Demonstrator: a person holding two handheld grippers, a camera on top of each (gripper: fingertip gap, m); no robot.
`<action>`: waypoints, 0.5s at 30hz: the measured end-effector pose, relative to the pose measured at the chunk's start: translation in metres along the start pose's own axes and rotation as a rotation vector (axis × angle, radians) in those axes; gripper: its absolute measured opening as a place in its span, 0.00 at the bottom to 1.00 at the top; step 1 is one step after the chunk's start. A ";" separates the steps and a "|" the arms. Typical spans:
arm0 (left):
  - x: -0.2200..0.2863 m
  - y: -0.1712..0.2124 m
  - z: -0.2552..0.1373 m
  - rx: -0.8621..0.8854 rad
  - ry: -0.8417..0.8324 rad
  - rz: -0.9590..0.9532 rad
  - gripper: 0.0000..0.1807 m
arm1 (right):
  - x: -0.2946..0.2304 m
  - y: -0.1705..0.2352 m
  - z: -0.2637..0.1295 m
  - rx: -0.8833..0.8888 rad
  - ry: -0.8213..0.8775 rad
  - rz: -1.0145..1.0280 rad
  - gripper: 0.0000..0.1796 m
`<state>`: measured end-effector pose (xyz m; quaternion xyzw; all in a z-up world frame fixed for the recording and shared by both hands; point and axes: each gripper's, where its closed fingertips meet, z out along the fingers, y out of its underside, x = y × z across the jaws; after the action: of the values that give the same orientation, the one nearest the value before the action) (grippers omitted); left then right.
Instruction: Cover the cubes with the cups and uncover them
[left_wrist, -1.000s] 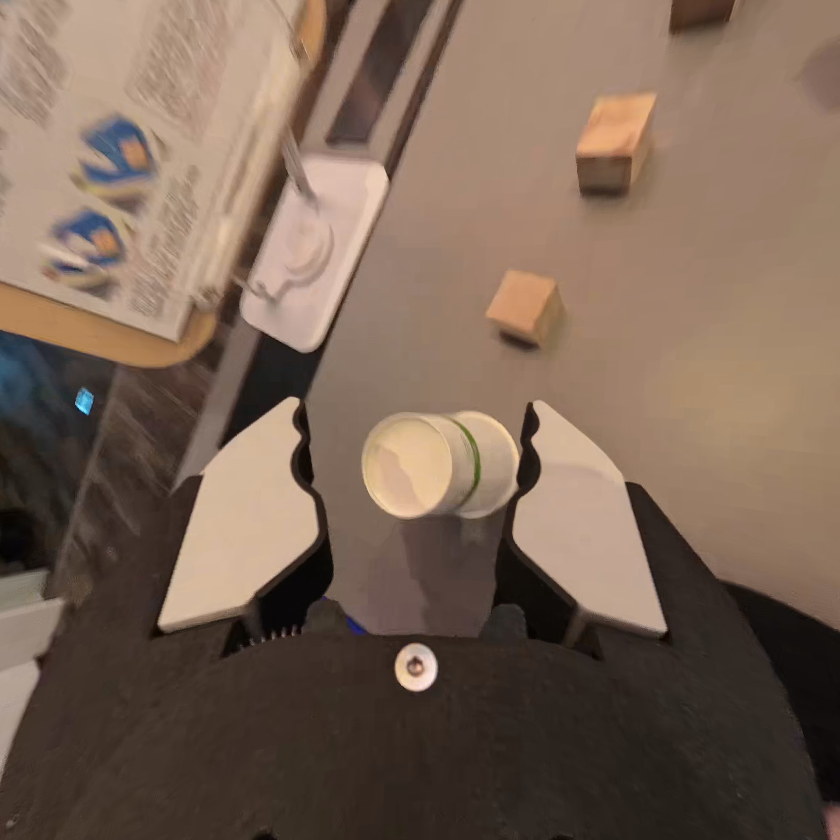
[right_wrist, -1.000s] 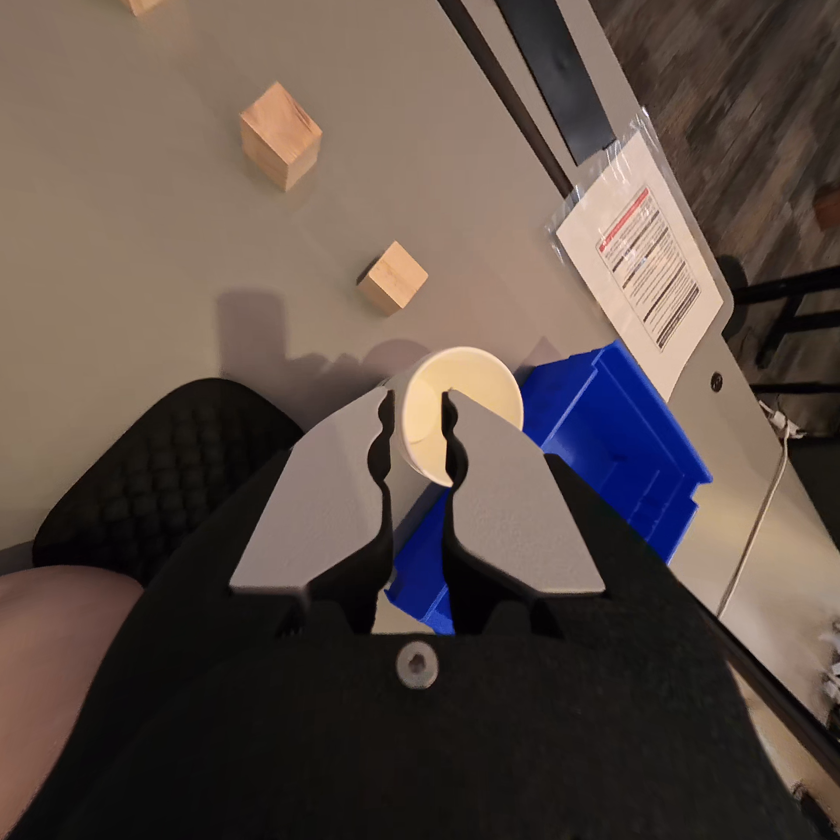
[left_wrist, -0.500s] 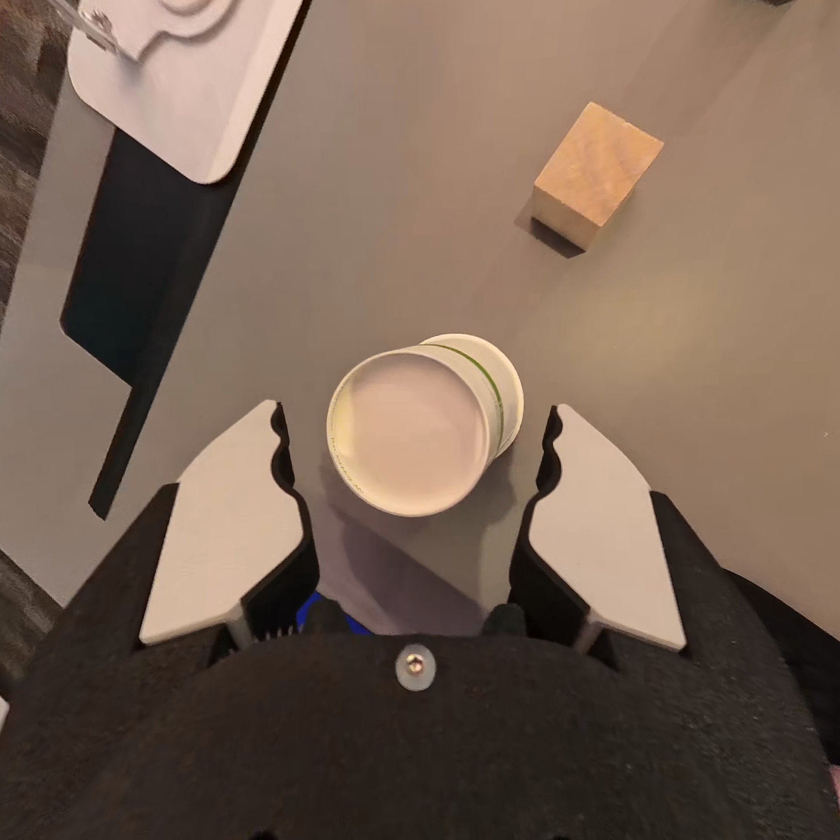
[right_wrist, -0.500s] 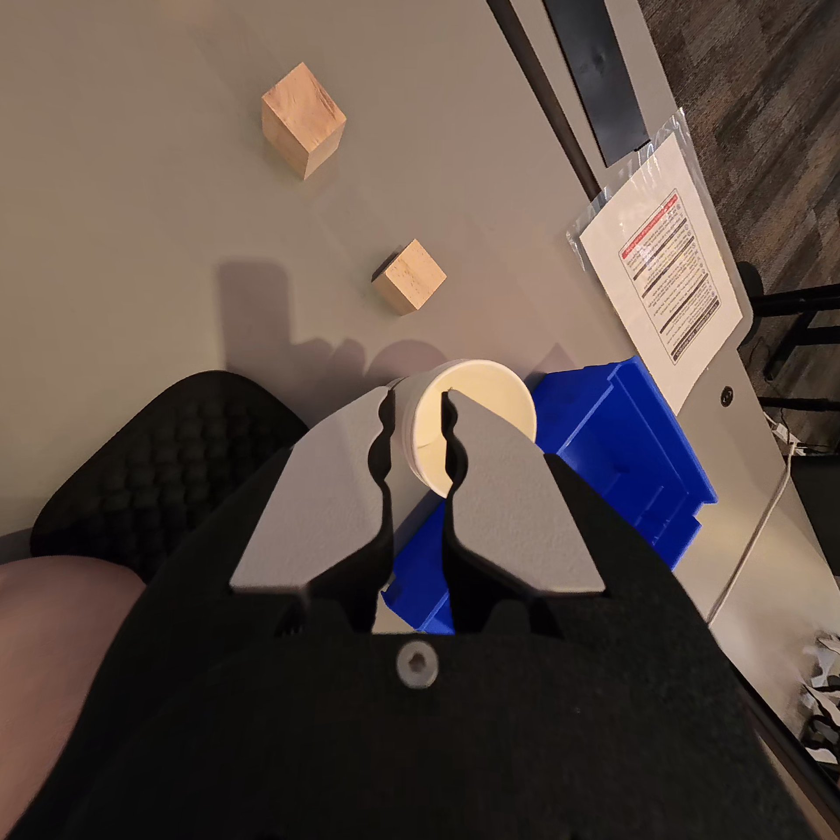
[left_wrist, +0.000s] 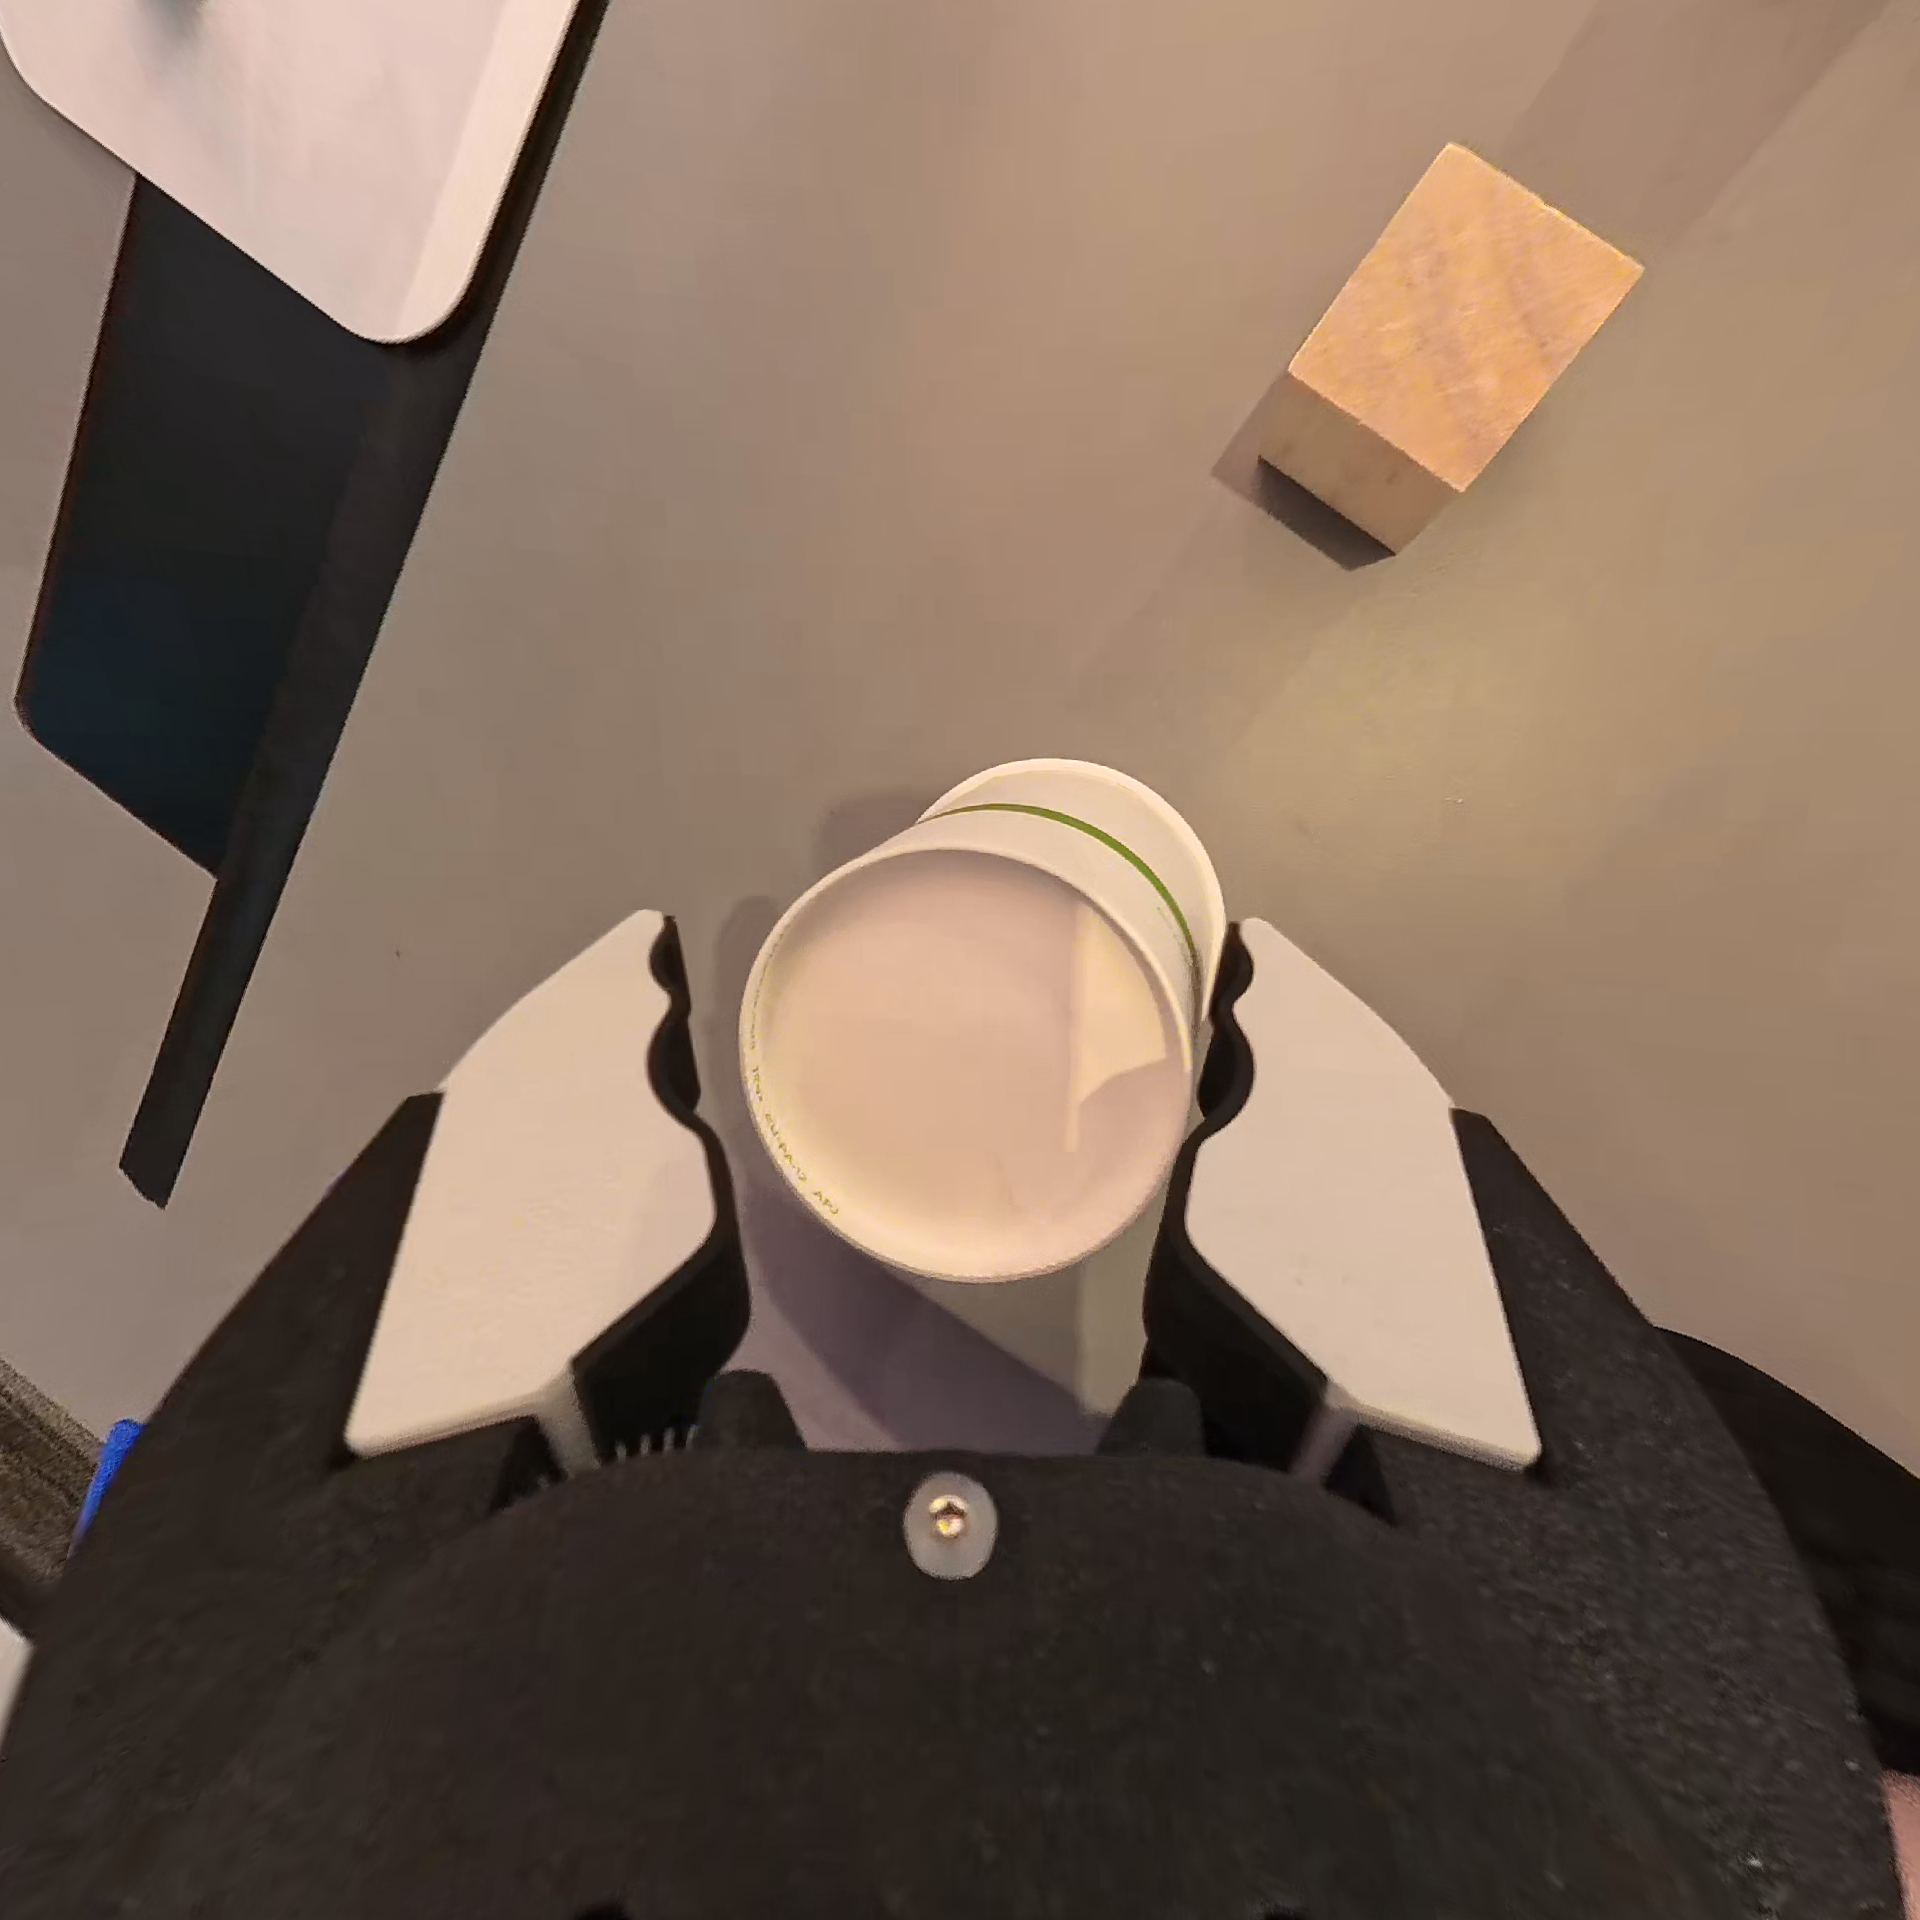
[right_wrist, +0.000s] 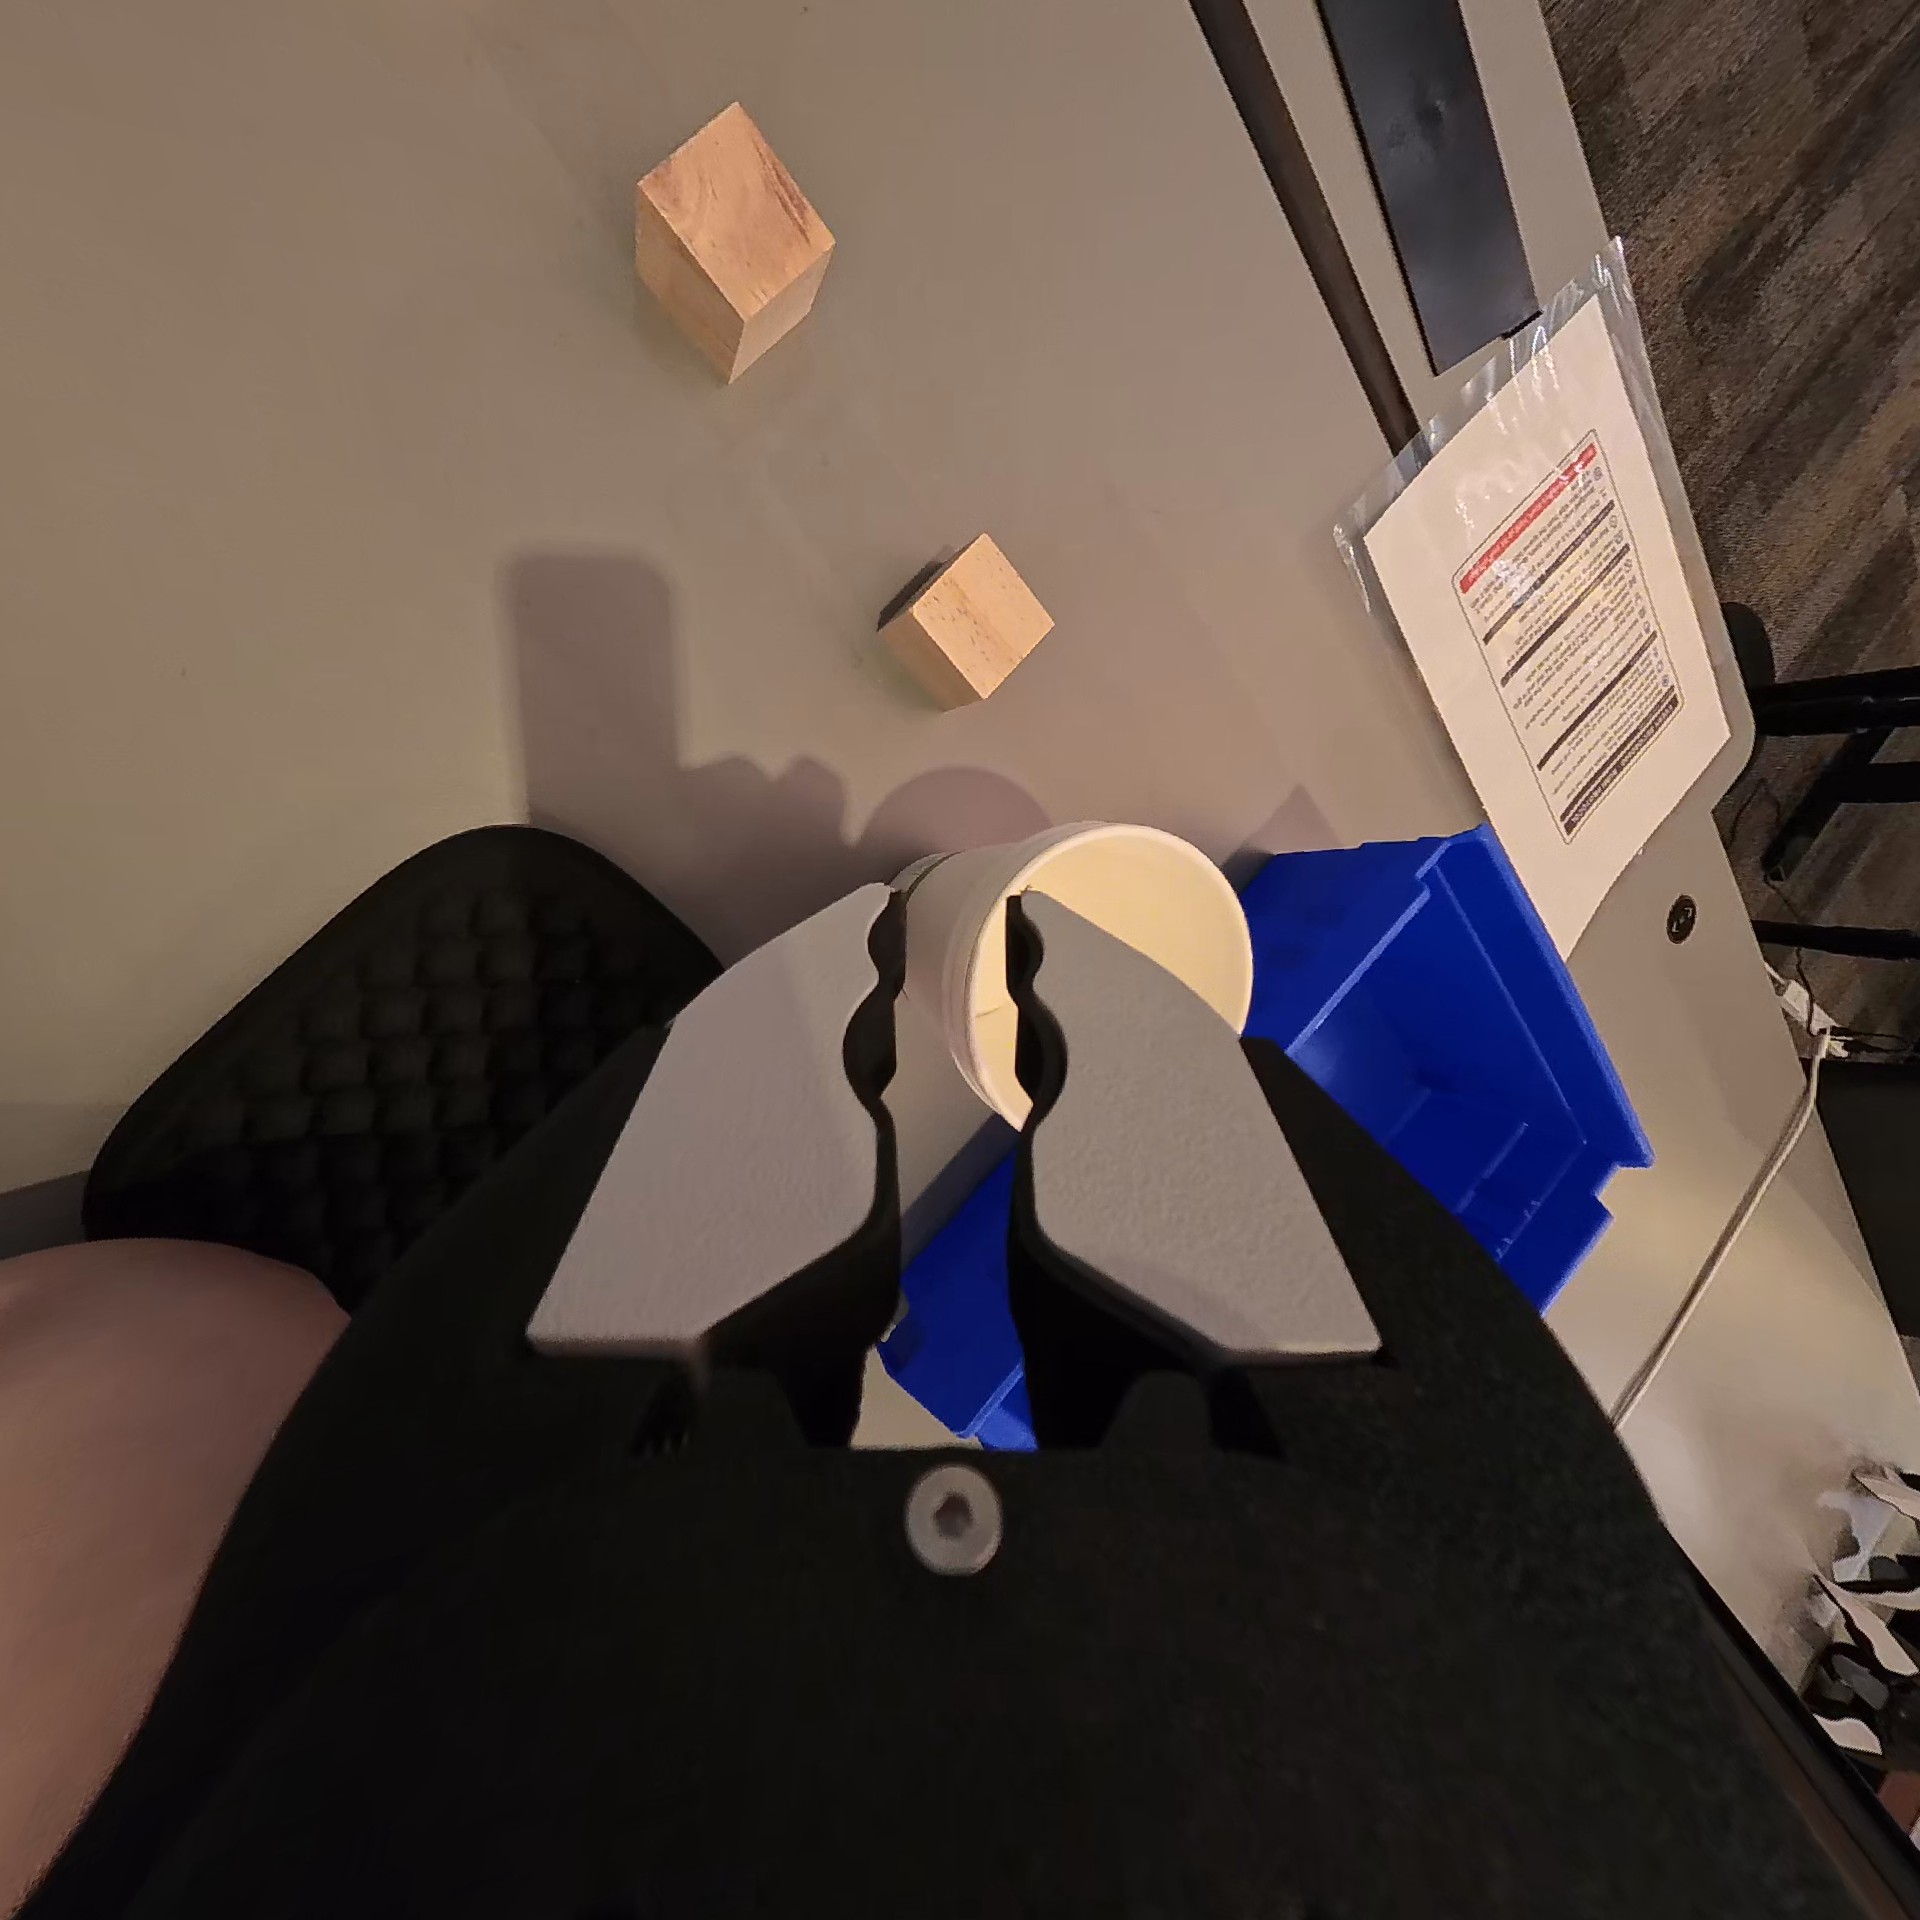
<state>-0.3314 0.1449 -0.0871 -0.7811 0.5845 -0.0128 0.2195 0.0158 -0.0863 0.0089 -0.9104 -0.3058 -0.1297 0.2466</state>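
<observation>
On the worktop (left_wrist: 935, 468) two cubes (right_wrist: 966, 621) (right_wrist: 732, 239) sit bare; left tool (left_wrist: 951, 1023) spread around an inverted cup (left_wrist: 971, 1039), right tool (right_wrist: 956, 951) pinching a second cup's (right_wrist: 1122, 935) rim. Covering seems barely begun.

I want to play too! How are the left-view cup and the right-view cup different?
The left cup stands upside down on the table; the right cup is held tilted, mouth showing. The left tongs straddle theirs, open; the right tongs pinch its wall. Both are white paper cups.
</observation>
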 end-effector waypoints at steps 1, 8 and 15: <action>0.000 0.000 0.000 -0.001 0.000 -0.004 0.51 | 0.000 0.000 0.000 -0.001 -0.001 -0.001 0.10; 0.000 0.003 -0.002 -0.015 0.009 -0.024 0.46 | -0.003 0.001 0.002 -0.008 -0.014 -0.009 0.10; -0.001 0.002 -0.002 -0.033 0.009 -0.028 0.46 | -0.005 0.003 0.004 -0.026 -0.026 -0.011 0.10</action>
<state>-0.3345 0.1449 -0.0862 -0.7925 0.5748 -0.0097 0.2036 0.0141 -0.0885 0.0026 -0.9133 -0.3125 -0.1232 0.2301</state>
